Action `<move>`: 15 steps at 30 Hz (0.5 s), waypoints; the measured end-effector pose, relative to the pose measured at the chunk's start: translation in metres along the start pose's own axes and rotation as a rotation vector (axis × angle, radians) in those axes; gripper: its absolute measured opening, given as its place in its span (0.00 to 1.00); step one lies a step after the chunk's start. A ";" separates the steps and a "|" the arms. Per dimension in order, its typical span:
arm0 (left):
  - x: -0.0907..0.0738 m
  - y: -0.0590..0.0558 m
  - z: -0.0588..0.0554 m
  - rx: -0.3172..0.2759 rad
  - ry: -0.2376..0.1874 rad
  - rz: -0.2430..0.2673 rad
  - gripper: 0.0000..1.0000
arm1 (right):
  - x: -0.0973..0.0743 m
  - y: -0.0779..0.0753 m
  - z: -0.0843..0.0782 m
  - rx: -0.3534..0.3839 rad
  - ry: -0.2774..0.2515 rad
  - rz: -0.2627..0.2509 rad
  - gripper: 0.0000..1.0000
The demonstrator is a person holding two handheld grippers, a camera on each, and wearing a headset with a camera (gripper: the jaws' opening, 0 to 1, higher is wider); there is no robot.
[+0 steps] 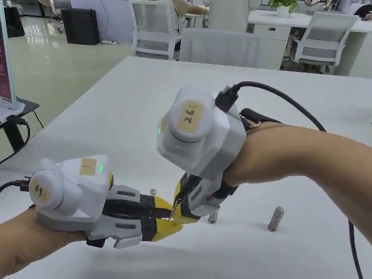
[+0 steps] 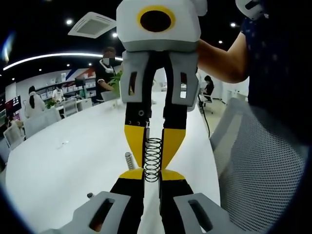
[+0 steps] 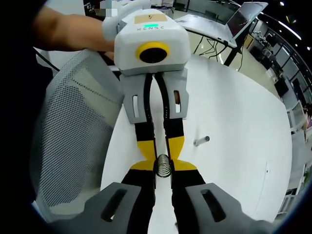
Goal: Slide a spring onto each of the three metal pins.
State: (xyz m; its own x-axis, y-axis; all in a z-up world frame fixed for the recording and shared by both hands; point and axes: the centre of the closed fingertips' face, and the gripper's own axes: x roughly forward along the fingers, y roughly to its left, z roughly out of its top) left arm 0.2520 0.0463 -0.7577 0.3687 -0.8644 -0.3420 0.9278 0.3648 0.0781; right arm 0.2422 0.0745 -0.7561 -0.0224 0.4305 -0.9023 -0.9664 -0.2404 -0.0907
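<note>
The two grippers meet tip to tip low over the white table [image 1: 145, 104], with one spring [image 2: 153, 158] caught between them. The right gripper [image 1: 187, 204] comes down from above and the left gripper [image 1: 165, 224] reaches in from the side. Both sets of jaws are narrowed to about the spring's width and look pinched on it, the right along its upper coils and the left at its lower end.

Two more springs [image 1: 275, 218] [image 1: 213, 217] stand on the table just to the right, apart from each other. A short metal pin [image 1: 153, 192] stands just beyond the left gripper, with no spring on it yet.

That spring looks feather-light and thin-wired — springy along its length, and easy to crush or bow sideways. It will likely slip or flick out if squeezed hard. I'd hold it gently across the coils near one end, leaving the other end open and straight so it can drop over the pin's tip.
</note>
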 end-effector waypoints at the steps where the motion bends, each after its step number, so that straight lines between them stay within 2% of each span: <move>1: -0.001 0.001 -0.001 -0.004 0.000 0.002 0.03 | 0.000 -0.001 0.001 0.001 -0.001 0.000 0.09; 6: -0.007 0.007 -0.005 -0.027 0.004 0.017 0.03 | 0.001 -0.002 0.005 0.000 -0.006 -0.002 0.09; 15: -0.018 0.011 -0.019 -0.049 0.034 0.045 0.10 | 0.002 -0.002 0.007 -0.005 -0.004 0.001 0.09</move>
State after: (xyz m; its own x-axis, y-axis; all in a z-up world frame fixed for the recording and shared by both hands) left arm 0.2546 0.0722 -0.7683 0.4067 -0.8349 -0.3710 0.9062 0.4201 0.0482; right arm 0.2429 0.0817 -0.7550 -0.0242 0.4336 -0.9008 -0.9652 -0.2448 -0.0919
